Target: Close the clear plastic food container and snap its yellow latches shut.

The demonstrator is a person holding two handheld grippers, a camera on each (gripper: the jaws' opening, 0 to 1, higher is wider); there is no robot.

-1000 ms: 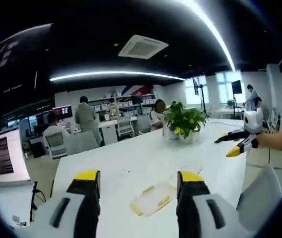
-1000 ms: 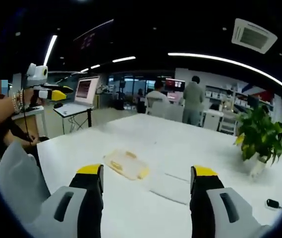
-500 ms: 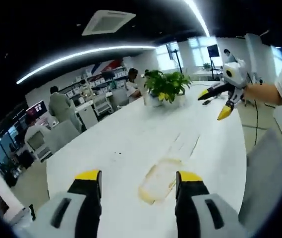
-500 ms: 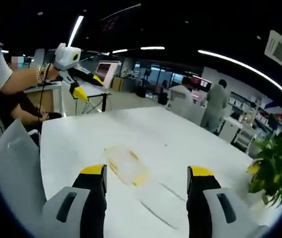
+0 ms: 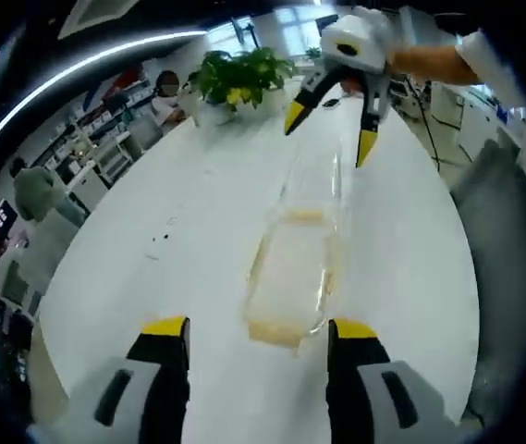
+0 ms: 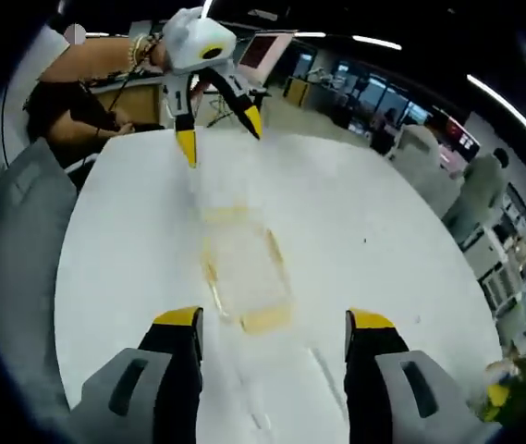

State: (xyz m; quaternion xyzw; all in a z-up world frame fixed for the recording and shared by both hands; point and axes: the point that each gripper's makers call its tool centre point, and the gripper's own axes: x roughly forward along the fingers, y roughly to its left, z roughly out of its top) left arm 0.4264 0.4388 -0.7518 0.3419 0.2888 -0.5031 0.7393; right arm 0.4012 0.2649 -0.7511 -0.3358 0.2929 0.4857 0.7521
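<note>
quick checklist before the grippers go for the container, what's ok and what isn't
1. Left gripper jaws open: ok.
2. Right gripper jaws open: ok.
3. Both grippers empty: ok.
4. Clear food container between the two grippers on the white table: ok.
5. Lid closed over the container: not ok, it lies flat beside it.
6. Yellow latches snapped: not ok.

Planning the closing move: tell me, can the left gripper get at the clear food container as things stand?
Probably yes. The left gripper is open and points at the container on the white table, with nothing between them. The right gripper hangs over the container's far end.
</note>
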